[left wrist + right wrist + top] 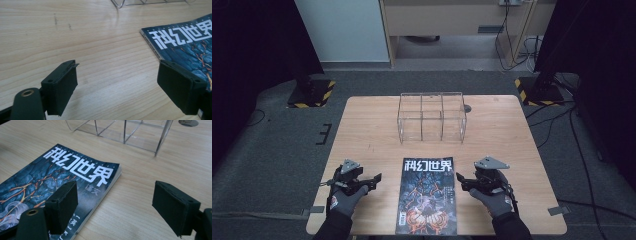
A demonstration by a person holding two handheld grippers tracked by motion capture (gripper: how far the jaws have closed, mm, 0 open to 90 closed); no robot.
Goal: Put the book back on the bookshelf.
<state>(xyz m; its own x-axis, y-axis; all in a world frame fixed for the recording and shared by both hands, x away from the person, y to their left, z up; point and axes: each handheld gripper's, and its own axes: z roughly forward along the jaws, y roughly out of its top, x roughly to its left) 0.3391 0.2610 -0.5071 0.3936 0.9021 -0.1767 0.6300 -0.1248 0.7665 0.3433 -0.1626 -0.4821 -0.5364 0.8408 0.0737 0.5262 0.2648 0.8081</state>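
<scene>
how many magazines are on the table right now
1: the magazine lies flat at the table's near edge, between the left gripper and right gripper.

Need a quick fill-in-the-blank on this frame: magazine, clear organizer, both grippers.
1. The magazine lies flat between the two ____.
2. The clear organizer stands ____ the magazine on the table, apart from it.
3. The left gripper and right gripper both have their jaws ____.

Missing words: grippers; beyond; open
</scene>
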